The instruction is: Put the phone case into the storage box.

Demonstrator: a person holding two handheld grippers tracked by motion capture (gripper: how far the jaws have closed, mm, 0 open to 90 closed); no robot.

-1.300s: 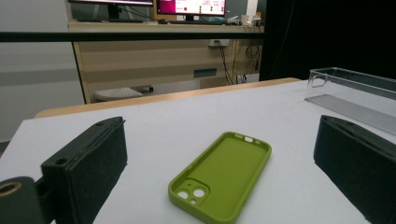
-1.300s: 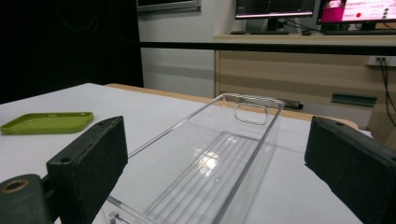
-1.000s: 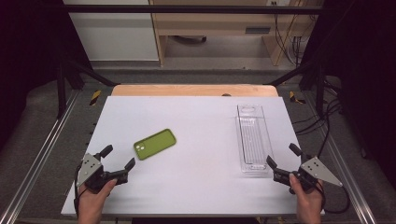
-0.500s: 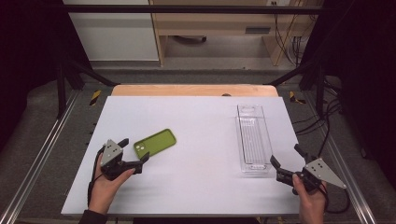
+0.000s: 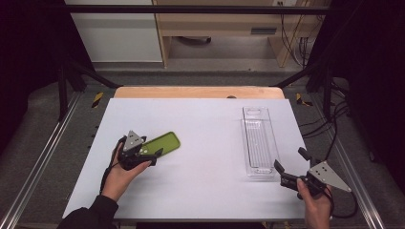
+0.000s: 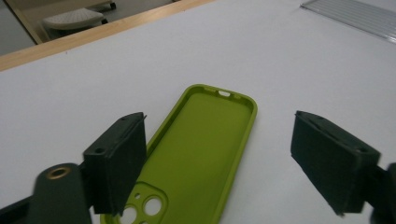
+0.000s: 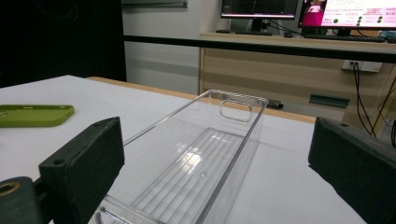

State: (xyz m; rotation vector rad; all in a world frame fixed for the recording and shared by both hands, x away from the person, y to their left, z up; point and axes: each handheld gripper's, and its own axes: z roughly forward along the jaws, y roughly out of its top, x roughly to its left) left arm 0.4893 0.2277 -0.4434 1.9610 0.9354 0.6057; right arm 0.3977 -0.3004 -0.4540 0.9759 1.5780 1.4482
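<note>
The left hand-held gripper [image 6: 219, 163] stood wide open, empty, over the near end of a green phone case [image 6: 201, 154] lying flat on the white counter [image 5: 210, 124]. The thin, low case risked sliding away if the jaws closed unevenly. The right hand-held gripper [image 5: 292, 168], also open and empty, faced a clear tray [image 5: 259, 142].

1. Your left hand [image 5: 119, 174] reaches forward, holding the left hand-held gripper [image 5: 154, 156] low with its jaws spread wide.
2. Your right hand [image 5: 313, 202] sits near you, its right hand-held gripper [image 5: 289, 160] pointing forward-left, jaws parted wide with nothing between them.
</note>
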